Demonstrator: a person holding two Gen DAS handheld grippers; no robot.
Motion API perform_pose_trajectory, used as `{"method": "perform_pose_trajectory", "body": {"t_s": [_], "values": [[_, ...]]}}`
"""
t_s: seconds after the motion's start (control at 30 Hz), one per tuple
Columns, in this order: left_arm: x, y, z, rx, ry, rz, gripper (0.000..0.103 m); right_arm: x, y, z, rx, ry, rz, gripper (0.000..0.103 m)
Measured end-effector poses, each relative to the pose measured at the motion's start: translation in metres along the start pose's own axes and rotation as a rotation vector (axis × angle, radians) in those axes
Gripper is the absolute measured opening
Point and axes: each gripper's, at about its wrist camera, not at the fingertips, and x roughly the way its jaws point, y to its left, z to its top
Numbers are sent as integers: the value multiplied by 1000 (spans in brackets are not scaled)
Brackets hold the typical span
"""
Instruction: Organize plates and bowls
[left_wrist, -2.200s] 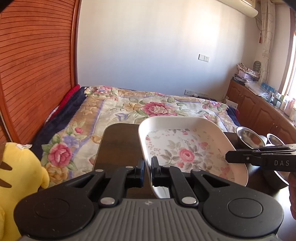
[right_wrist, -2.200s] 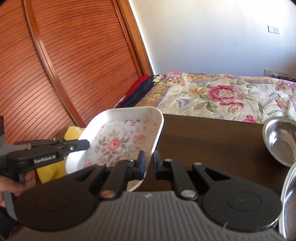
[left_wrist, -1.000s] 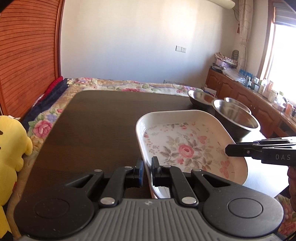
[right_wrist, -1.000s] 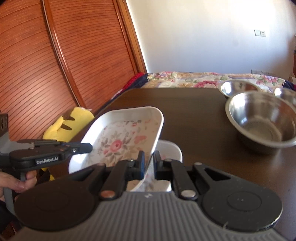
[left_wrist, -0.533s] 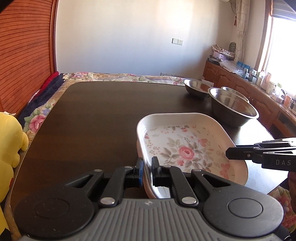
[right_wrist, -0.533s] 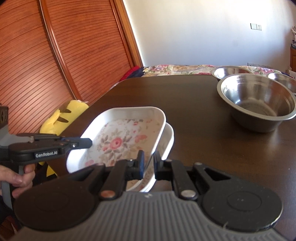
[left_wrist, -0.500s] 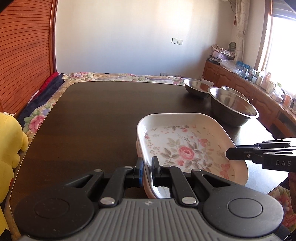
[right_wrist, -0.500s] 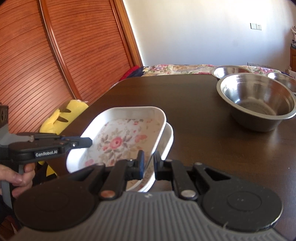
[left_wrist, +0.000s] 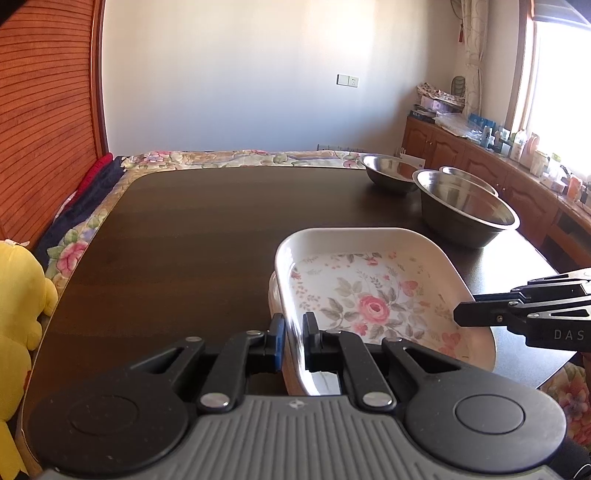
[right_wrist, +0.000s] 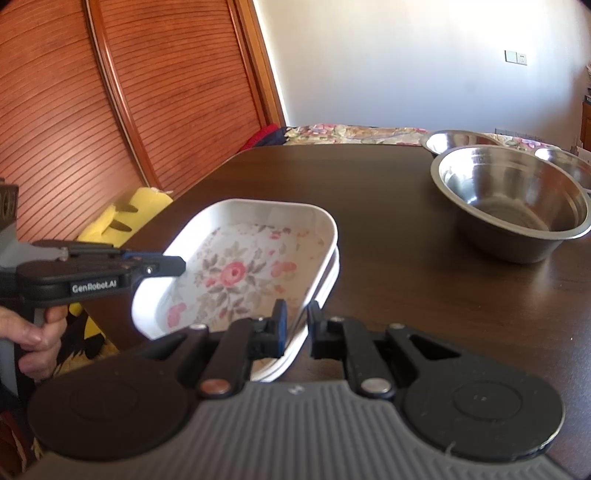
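Note:
A white rectangular plate with a rose pattern (left_wrist: 373, 295) (right_wrist: 236, 273) rests nested on a second like plate, whose rim shows beneath it (right_wrist: 328, 284), on the dark wooden table (left_wrist: 184, 240). My left gripper (left_wrist: 293, 341) straddles its near-left rim with a small gap at the jaws. My right gripper (right_wrist: 295, 330) straddles the opposite rim, its jaws slightly parted. Three steel bowls stand beyond: a large one (left_wrist: 465, 210) (right_wrist: 513, 199) and two smaller ones (left_wrist: 389, 171) behind it.
A yellow plush toy (left_wrist: 18, 302) sits off the table's left edge. A floral bedspread (left_wrist: 236, 158) lies past the far edge. A wooden slatted wardrobe (right_wrist: 110, 110) stands left, a cluttered cabinet (left_wrist: 517, 173) right.
Both grippers carried the floral plate down and forward onto the second plate. Their jaws, clamped on the rim before, have parted slightly.

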Motion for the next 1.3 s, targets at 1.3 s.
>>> {"method": "perform_pose_trajectory", "body": {"t_s": [1.3], "values": [[12,-55,54,42,-83,-44,22,-49,-53,29,-55,-236,-103,23]]}}
